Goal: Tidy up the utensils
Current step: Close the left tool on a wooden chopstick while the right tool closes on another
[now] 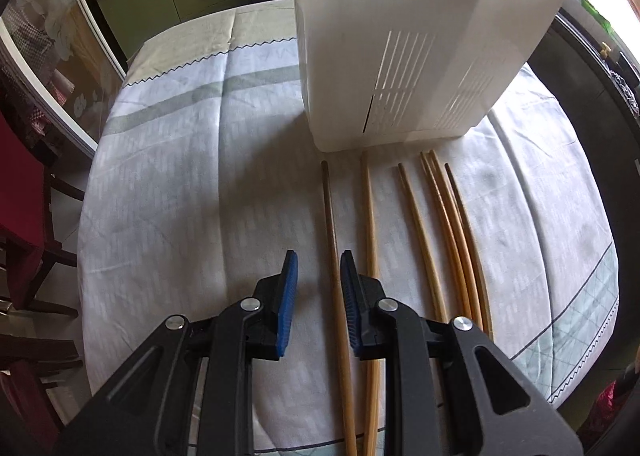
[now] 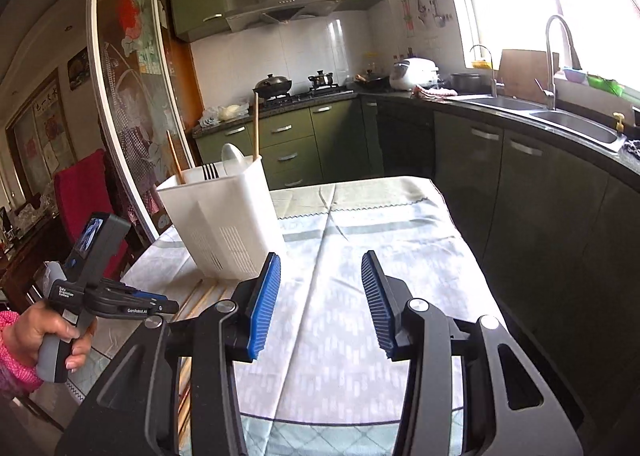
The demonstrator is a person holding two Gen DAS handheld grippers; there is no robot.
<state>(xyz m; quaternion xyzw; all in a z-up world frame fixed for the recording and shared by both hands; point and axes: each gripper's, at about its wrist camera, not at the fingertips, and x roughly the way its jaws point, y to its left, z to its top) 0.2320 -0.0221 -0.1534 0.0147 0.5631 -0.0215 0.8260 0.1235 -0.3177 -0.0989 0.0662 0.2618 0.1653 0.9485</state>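
Observation:
Several wooden chopsticks (image 1: 432, 232) lie side by side on the tablecloth in front of a white slotted utensil holder (image 1: 400, 36). My left gripper (image 1: 319, 260) is open and empty, hovering above the leftmost chopstick (image 1: 334, 240), which runs between its blue pads. In the right wrist view the holder (image 2: 224, 224) holds two chopsticks, a fork and a spoon. My right gripper (image 2: 320, 268) is open and empty above the cloth, right of the holder. The left gripper (image 2: 164, 306) shows at lower left, over the lying chopsticks (image 2: 200, 298).
The table (image 2: 380, 240) has a pale patterned cloth. A red-draped chair (image 2: 84, 192) stands to its left by a glass door. Green kitchen cabinets, a stove and a sink (image 2: 560, 116) line the back and right.

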